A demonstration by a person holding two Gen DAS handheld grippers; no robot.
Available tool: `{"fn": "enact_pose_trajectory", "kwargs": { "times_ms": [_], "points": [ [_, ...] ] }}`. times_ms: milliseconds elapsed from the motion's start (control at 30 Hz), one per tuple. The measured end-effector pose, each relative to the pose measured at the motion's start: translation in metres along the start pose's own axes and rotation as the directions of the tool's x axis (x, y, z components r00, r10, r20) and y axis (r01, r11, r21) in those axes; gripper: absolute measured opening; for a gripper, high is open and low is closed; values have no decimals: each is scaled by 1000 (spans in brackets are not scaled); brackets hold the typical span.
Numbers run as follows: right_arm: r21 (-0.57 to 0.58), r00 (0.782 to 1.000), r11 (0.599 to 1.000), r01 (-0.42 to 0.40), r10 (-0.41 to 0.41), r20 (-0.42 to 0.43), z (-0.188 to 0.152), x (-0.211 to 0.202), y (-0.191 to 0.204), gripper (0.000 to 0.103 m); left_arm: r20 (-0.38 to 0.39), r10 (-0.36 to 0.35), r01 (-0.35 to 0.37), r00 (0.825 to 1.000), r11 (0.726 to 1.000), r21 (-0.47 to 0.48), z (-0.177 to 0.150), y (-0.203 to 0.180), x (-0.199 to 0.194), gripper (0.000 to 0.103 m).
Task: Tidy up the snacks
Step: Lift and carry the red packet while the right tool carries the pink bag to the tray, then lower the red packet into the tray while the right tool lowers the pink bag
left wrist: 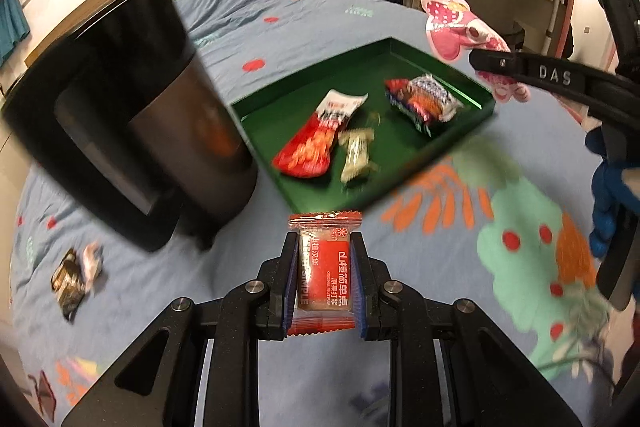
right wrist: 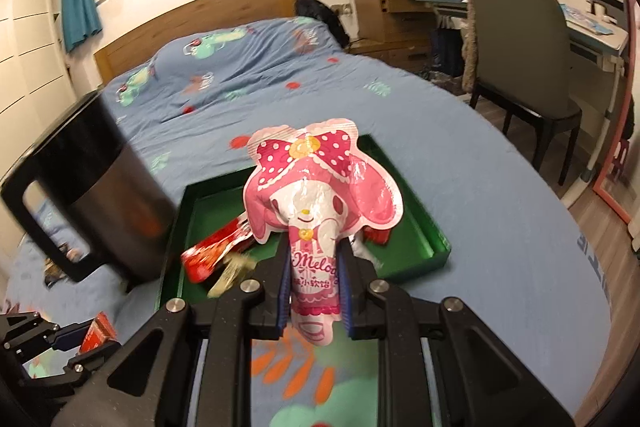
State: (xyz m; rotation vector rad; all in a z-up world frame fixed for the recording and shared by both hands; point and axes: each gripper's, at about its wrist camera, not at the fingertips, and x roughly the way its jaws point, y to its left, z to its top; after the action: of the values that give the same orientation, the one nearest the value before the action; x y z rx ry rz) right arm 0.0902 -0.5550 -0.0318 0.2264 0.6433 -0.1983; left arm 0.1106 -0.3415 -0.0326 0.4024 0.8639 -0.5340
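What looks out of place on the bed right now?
One small brown-and-white wrapped snack lies alone on the blue bedspread, left of the tall black jug, while three others already sit in the green tray. Nothing looks spilled or damaged.

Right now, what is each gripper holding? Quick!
Left gripper: shut on a small red-and-orange foil snack packet.
Right gripper: shut on a pink cartoon-bunny candy pouch.

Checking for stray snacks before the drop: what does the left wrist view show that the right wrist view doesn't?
Only the left wrist view: a loose brown snack on the bedspread and a purple packet in the tray.
Only the right wrist view: the pink pouch's full face, clamped in the right gripper.
Both: green tray, black jug, red packet in the left gripper.
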Motion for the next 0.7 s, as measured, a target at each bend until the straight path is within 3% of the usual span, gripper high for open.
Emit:
{"fn": "enact_pose_trajectory", "kwargs": {
  "times_ms": [467,700],
  "points": [
    [45,997,998,45,-48,62,36,63,-17,0,73,-8,7,997,1000,5,77,-15,63,20],
    [71,997,995,70,-73,27,45,99,-30,0,56,8,-5,998,999,-47,101,-3,104,20]
  ]
}}
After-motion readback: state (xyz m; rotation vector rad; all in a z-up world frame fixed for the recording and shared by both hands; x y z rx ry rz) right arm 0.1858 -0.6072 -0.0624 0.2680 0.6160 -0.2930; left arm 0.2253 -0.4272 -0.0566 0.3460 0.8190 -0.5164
